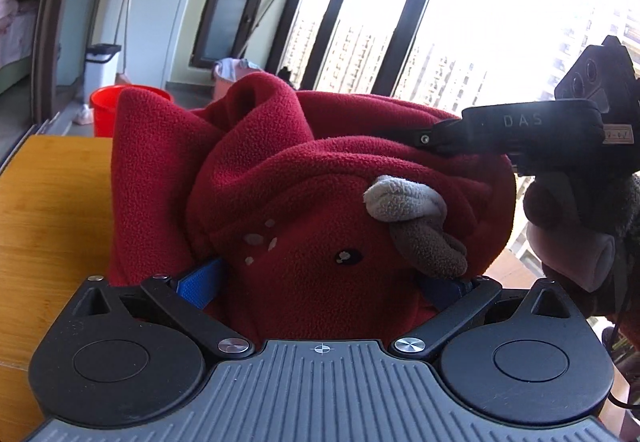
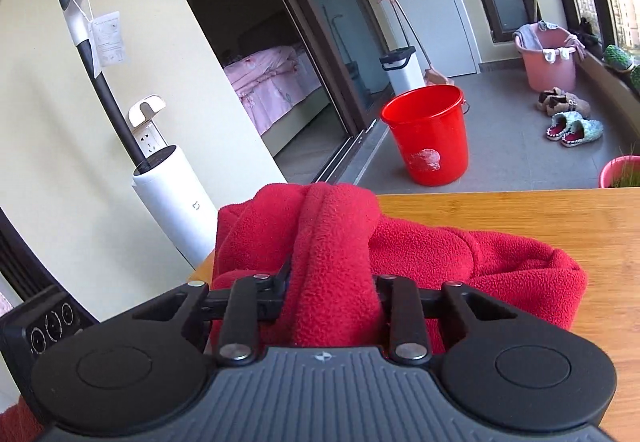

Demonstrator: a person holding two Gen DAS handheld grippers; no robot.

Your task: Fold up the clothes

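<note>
Red bucket (image 2: 426, 134) on grey floor, pink tub (image 2: 549, 60) (laundry inside), slippers (image 2: 576, 128), wooden table (image 2: 560, 218).

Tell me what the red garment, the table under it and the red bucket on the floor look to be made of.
Red garment: fleece, likely synthetic; matte, nubby pile with soft thick folds.
Table: wood or bamboo, possibly a veneer; honey-coloured with fine straight grain and a smooth, faintly glossy finish.
Red bucket: plastic by its look; smooth, uniform, slightly shiny wall with a rolled rim.

Red fleece garment (image 1: 312, 178), red bucket (image 2: 428, 134)
</note>
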